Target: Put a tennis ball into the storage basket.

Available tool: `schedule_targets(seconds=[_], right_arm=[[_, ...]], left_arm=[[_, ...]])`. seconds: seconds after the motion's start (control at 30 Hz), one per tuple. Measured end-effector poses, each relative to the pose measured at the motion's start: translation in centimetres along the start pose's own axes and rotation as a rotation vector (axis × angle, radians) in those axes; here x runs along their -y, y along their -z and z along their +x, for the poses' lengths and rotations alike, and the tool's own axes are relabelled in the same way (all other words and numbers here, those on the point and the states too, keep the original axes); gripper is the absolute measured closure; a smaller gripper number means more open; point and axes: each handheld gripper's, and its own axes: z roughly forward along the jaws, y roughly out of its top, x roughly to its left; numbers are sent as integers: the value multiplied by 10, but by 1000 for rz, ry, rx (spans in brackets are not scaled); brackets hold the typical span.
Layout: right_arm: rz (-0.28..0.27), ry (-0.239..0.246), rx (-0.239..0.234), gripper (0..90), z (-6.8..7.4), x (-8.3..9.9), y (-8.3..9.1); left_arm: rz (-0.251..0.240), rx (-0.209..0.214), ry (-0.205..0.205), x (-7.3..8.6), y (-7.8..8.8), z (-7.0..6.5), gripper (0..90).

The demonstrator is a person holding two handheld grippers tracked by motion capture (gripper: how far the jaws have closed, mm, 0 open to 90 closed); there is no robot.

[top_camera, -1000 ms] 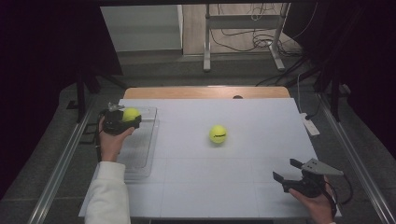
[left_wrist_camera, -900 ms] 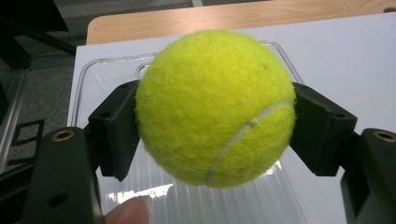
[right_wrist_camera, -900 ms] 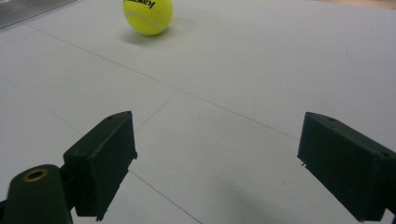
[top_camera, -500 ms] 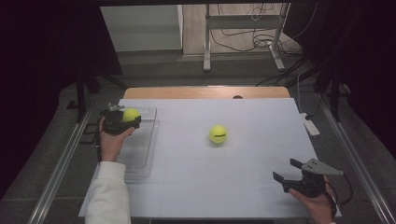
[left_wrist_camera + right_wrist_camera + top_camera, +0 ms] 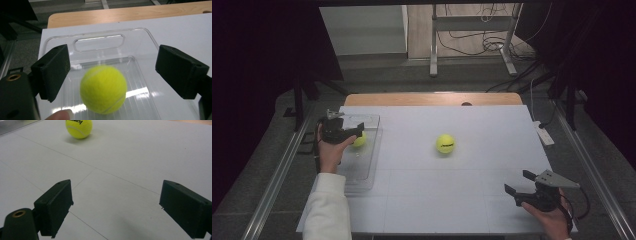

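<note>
Readable text: just 1 item. The tennis ball (image 5: 79, 128) on the white table (image 5: 140, 157) carries black brand lettering. In the right gripper view it's cut off by the top edge, the visible tail looks like "...nley" or "...eney", can't confirm the full word. In the high view the same ball (image 5: 445, 144) shows a dark print mark, too small to read. The tennis ball in the clear bin (image 5: 103, 89): blurred, only the seam shows, no lettering legible. No numbers, labels or signs elsewhere.
</note>
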Motion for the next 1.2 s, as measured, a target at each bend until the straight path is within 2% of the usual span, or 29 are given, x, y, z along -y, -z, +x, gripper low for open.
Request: schedule_targets(seconds=[0.4, 0.43, 0.67, 0.83, 0.87, 0.97, 1.2], right_arm=[[-2, -7, 0, 114, -1, 0, -1], [-2, -8, 1, 114, -1, 0, -1], [-2, -6, -3, 114, -2, -1, -3], [-6, -14, -7, 114, -3, -2, -3], [-7, -14, -8, 114, -2, -2, -3], [-9, -17, -10, 114, -3, -2, -3], [-4, -9, -7, 114, -1, -2, -4]], left_arm=[[-42, 91, 15, -3, 8, -5, 147], [-48, 117, 11, -4, 10, -7, 147], [-63, 171, -7, -6, 13, -16, 148], [-92, 225, 13, -7, 18, -17, 148], [-92, 225, 13, -7, 18, -17, 151], [-114, 276, 20, -9, 23, -19, 154], [-117, 316, 12, -10, 27, -23, 153]])
